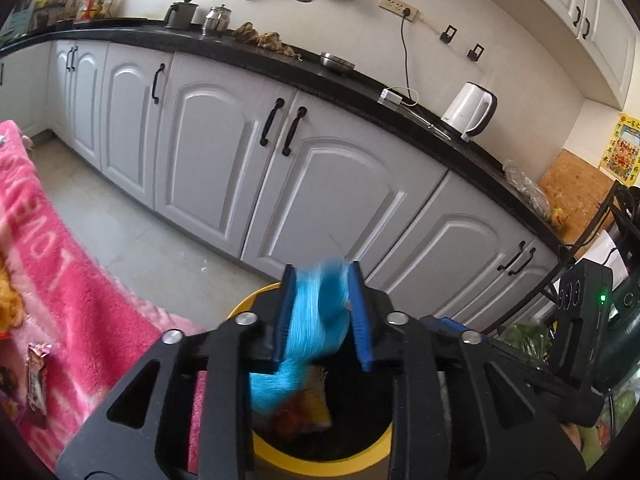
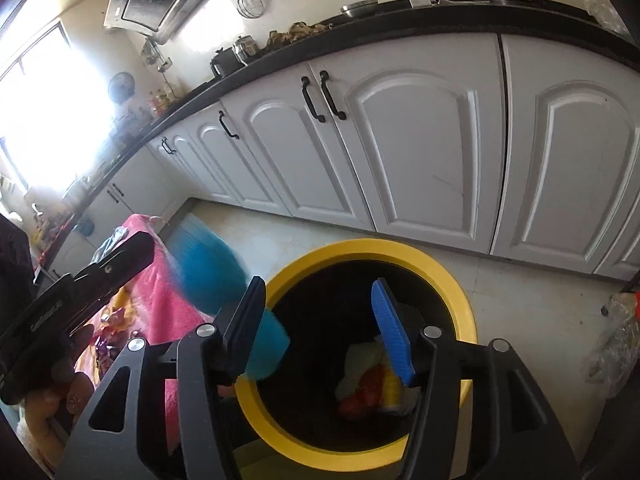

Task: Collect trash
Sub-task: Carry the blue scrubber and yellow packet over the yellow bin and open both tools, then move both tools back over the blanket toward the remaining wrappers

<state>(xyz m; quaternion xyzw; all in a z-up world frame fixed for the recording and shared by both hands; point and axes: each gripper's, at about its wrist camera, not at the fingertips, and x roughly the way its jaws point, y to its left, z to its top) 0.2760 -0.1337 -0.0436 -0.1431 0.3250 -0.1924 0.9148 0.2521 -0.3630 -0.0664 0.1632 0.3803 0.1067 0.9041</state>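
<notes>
Blue is the colour that fills the middle of the left wrist view: a blurred blue wrapper (image 1: 316,320) lies between the two blue pads of the left claw (image 1: 320,316). The jaws stand a little apart, and I cannot tell if the pads press on the wrapper or not, because it is smeared by motion. Its lower end hangs down toward the lower centre of the frame, over the mouth of a yellow-rimmed bin (image 1: 256,450). Inside the bin, other trash (image 1: 308,408) in orange and yellow colours shows. A pink blanket (image 1: 80,280) covers the left side of the frame, with a small snack wrapper (image 1: 36,380) lying on it at the lower left. Behind, white cabinets (image 1: 280,184) run under a black table (image 1: 360,84), where a white kettle (image 1: 470,110) stands at the right.

In the right wrist view, the right claw (image 2: 320,324) is at the lower centre, its jaws standing wide apart with nothing between them. It is above the bin (image 2: 440,276), and crumpled trash (image 2: 372,384) in white, red and yellow lies at the bottom of the bin. The blue wrapper (image 2: 212,268) is to the left of centre, blurred, just above the left rim of the bin. The left claw's black body (image 2: 80,280) comes in from the left edge, over the pink blanket (image 2: 160,300).
</notes>
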